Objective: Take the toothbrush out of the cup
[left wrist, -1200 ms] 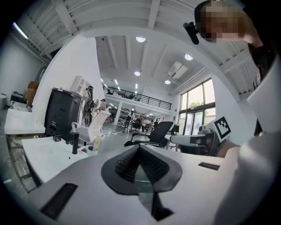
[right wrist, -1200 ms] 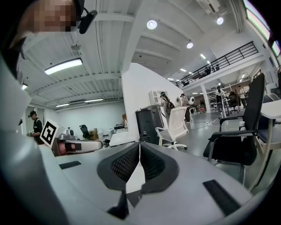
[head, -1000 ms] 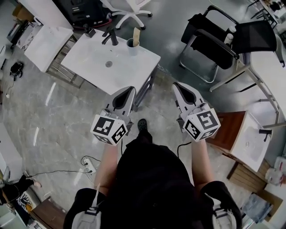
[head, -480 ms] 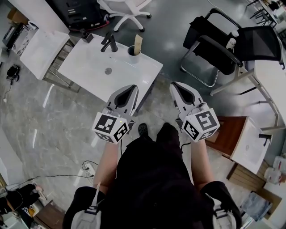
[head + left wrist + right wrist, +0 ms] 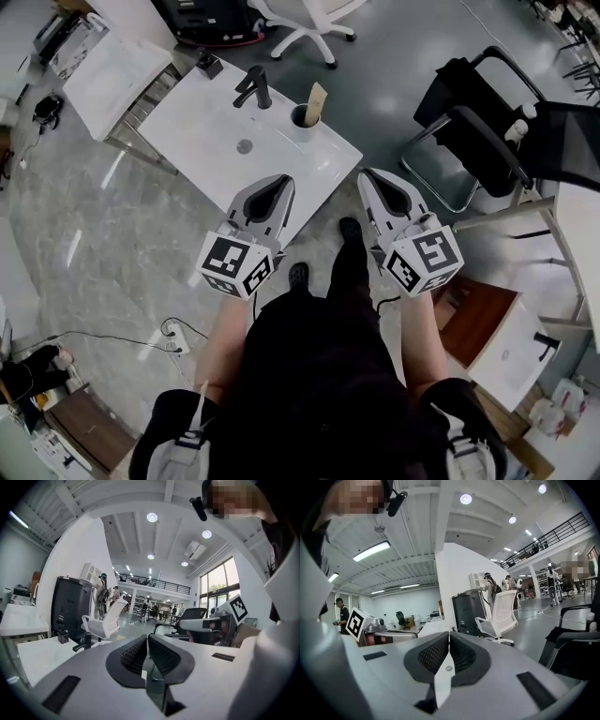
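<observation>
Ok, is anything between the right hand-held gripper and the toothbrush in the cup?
Nothing visible: just bare sink top between the right hand-held gripper and the cup holding the toothbrush. The faucet stands left of the cup.

Bare sink top [image 5: 202,127] ahead, black faucet [image 5: 253,88] near cup [image 5: 302,119], chair [image 5: 469,131] rightward.

1. Light grey tapered shells with a dark teardrop inset on top: left gripper [image 5: 271,185], right gripper [image 5: 373,178].
2. Rear of each: white marker cube [image 5: 232,267] with black square codes.
3. Pads [image 5: 134,654] are black and ribbed; small round screw [image 5: 448,668] on the right one's white centre strip.
4. Person wears a black top [image 5: 319,375] and black shoes [image 5: 298,275]; forearms bare.
5. Thin black cable [image 5: 382,305] below the right cube.
</observation>
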`<state>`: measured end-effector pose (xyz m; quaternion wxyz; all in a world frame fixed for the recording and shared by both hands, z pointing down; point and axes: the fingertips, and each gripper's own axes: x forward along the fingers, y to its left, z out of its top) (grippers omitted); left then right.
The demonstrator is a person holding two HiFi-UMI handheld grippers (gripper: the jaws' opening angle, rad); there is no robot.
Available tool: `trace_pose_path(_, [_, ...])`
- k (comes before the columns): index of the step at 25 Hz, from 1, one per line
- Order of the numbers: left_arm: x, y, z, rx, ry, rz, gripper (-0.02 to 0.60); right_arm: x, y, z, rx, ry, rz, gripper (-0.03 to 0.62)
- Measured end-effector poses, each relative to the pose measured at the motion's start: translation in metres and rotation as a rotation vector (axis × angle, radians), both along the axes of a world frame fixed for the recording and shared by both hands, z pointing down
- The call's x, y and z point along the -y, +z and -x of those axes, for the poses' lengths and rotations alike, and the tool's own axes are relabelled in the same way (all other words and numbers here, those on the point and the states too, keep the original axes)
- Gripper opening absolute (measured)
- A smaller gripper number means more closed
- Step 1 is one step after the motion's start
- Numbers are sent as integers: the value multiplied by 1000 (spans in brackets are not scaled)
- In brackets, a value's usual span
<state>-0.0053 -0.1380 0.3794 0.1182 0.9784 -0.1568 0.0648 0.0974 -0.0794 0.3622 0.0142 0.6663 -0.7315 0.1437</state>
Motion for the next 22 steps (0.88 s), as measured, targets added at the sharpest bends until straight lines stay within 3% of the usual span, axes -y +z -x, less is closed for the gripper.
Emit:
trace_pose_path(11, [38,6,-47,74,-195,-22,22,69,2,-54,29,-214,-13,32])
trace_pose_path(13, [40,6,-62,82,-226,-26,82,76,2,-68,30,-246,-14,32])
trace_pose_path(22, [55,27,-110,112,-373,-27,101,98,6,-107,17,-394,-5,32])
